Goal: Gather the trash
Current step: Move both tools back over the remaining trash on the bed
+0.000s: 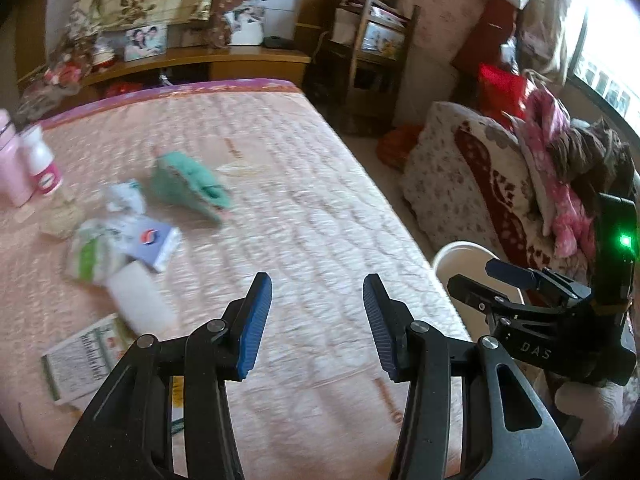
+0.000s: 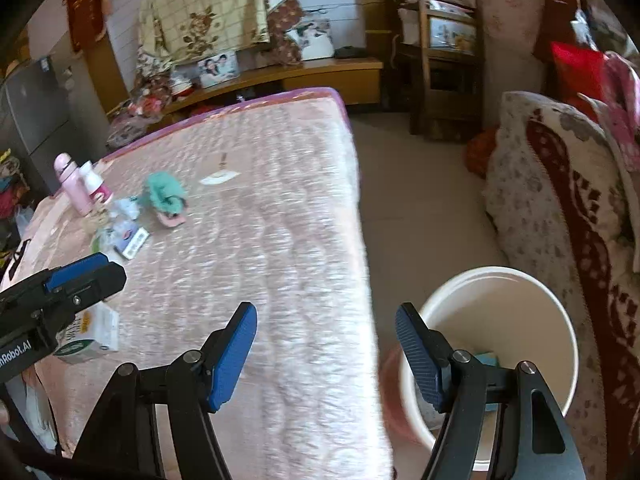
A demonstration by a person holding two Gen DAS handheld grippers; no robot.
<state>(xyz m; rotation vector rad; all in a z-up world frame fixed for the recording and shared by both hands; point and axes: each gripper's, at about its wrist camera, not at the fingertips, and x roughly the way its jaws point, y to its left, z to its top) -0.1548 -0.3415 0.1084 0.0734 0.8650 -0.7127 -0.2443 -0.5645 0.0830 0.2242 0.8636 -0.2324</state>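
Note:
Trash lies on the pink quilted bed (image 1: 304, 200): a crumpled green-and-white wrapper (image 1: 92, 254), a small blue-and-white box (image 1: 158, 246), a white cup (image 1: 140, 300) and a printed carton (image 1: 84, 360). My left gripper (image 1: 318, 320) is open and empty above the bed, right of this pile. My right gripper (image 2: 326, 356) is open and empty over the bed's right edge, next to the white bucket (image 2: 560, 320) on the floor. The bucket holds something blue at its bottom (image 2: 488, 360). The right gripper also shows in the left wrist view (image 1: 492, 280).
A green cloth (image 1: 188, 184), a pink bottle (image 1: 12, 168) and a white bottle (image 1: 42, 164) stand further left on the bed. A floral sofa (image 2: 552, 200) with clothes is to the right. A wooden shelf (image 2: 440, 60) stands behind the floor gap.

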